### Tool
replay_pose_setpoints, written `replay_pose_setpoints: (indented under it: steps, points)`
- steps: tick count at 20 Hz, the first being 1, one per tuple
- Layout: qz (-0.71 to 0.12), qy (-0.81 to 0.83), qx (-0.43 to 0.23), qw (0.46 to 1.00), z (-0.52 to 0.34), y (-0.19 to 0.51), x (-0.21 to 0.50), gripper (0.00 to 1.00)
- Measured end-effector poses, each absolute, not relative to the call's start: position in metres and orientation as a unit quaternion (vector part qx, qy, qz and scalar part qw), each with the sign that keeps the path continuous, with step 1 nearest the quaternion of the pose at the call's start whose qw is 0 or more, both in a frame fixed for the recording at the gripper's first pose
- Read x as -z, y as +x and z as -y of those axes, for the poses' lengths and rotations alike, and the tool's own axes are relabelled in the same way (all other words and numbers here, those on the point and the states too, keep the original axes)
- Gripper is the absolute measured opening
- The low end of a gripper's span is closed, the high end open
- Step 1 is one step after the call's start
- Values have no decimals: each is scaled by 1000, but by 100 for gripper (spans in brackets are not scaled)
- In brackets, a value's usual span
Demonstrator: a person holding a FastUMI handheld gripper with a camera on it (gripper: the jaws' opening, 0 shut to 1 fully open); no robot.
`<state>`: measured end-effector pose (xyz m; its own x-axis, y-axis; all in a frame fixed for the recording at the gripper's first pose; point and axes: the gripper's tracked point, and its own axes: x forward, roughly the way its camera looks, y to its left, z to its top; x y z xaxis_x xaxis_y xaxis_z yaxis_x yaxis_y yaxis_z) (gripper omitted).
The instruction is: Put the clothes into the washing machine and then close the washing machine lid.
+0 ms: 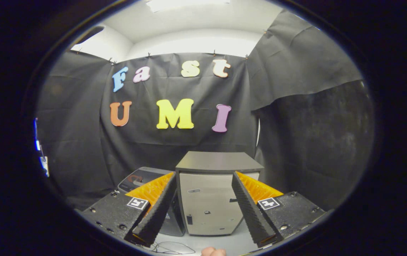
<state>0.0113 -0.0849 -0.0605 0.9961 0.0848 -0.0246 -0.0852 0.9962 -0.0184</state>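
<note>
The washing machine (210, 199), a small boxy appliance with a pale beige front panel and a flat dark grey lid, stands upright on the white tabletop (224, 243) straight ahead of my tongs, its back close to the black cloth wall of the booth. Its lid lies flat and closed on top, overhanging the front a little. My gripper (203, 213) is held wide: the two fingers (155, 213) are spread well apart with nothing between them, and the machine's front shows in the gap, beyond the tips and not touching them. Each finger carries a ribbed pad on its inner face, and each mount bears a small square black-and-white marker (137, 203). Just beside the machine, on its left and partly hidden behind my left finger, sits a second, darker device (143, 176), a rounded grey-black unit with a slanted top panel; I cannot make out what it is. A thin dark cable (173, 248) loops on the tabletop near the base of my left finger. Beneath the gap between the fingers, a person's fingertips (213, 252) peep up close to me.
</note>
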Motion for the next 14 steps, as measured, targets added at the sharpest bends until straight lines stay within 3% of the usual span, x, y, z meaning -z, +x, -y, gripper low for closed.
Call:
replay_pose_setpoints:
  steps: [14]
  points:
    - [-17,-6,-53,998,86,10,66,97]
